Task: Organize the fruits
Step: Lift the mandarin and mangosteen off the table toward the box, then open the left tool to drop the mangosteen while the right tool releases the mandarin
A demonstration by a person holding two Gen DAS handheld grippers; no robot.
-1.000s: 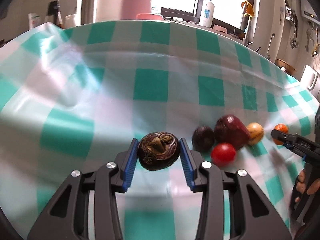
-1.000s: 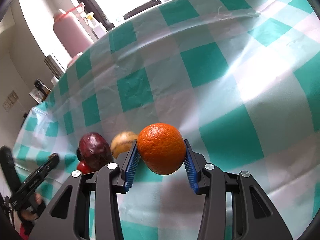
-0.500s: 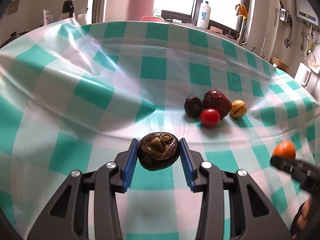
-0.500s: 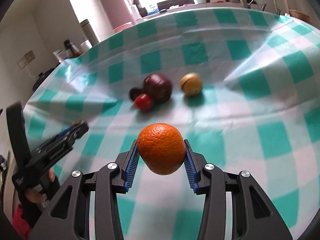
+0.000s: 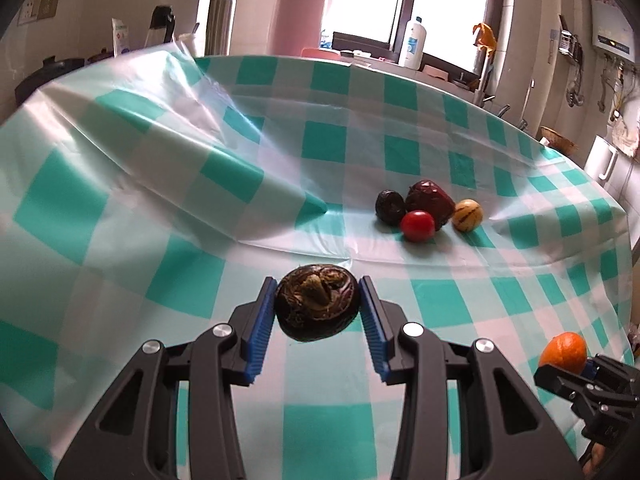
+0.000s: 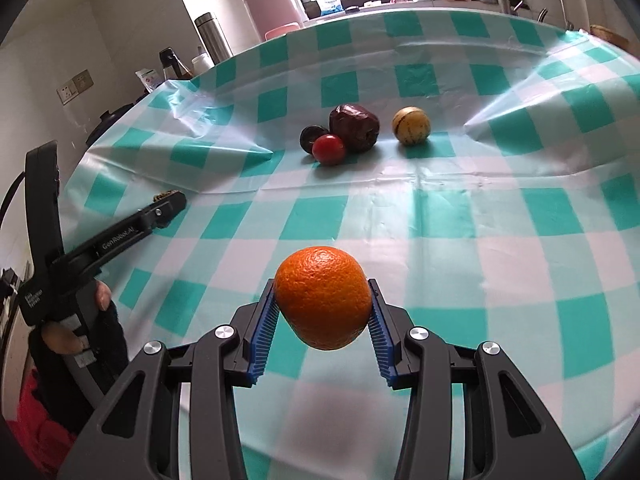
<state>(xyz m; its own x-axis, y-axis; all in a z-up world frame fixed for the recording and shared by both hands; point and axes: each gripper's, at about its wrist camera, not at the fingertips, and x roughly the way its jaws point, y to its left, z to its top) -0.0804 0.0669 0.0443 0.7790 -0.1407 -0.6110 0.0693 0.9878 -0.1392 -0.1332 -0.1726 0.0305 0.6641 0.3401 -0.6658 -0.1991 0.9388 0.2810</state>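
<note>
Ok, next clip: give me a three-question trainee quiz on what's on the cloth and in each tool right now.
1. Which fruit does the right tool hold?
2. True or false: the left tool is empty.
3. How many fruits lie loose on the tablecloth?

Key:
1. The orange.
2. False; it grips a dark brown fruit.
3. Four: a small dark fruit, a red tomato, a dark red fruit, a yellow striped fruit.

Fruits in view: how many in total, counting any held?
6. Four sit grouped on the tablecloth: dark round fruit, red tomato, dark red fruit, yellow striped fruit. The right gripper holds the orange; the left gripper holds a brown fruit.
</note>
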